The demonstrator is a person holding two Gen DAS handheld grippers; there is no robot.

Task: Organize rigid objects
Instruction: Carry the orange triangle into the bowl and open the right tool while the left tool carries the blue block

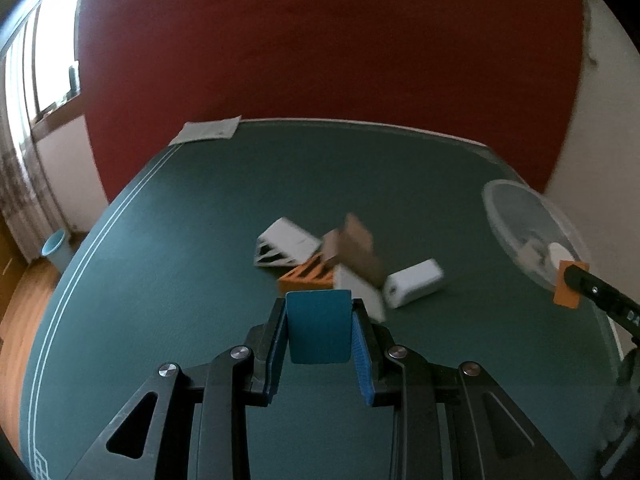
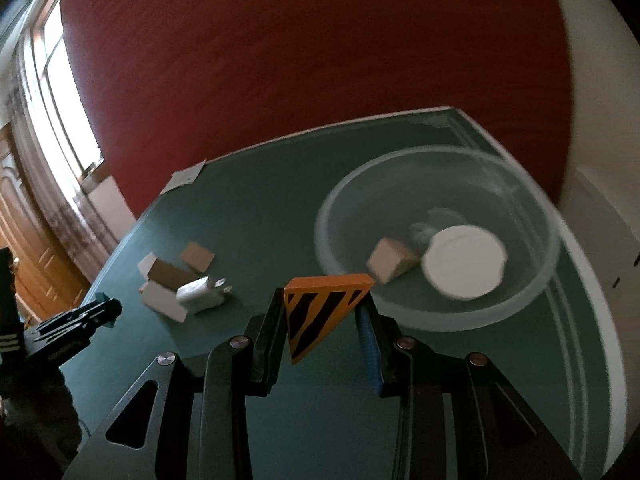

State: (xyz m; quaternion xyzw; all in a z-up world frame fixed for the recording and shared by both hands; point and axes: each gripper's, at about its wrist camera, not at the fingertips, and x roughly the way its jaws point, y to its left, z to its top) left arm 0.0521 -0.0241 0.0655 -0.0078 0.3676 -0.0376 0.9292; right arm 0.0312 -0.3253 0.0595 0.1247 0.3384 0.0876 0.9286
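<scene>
Evidently the right gripper [image 2: 324, 312] is the one placed for the drop: its jaws are clamped on an orange wedge with black stripes [image 2: 320, 312], and the clear bowl [image 2: 552, 268] lies just ahead and to the right of them. The left gripper [image 1: 320, 332], clamped on a blue card [image 1: 319, 326], has the bowl far off to its right, well apart.

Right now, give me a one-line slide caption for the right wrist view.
Right tongs grip an orange-and-black striped wedge near the clear plastic bowl holding a white disc and a tan block.
</scene>
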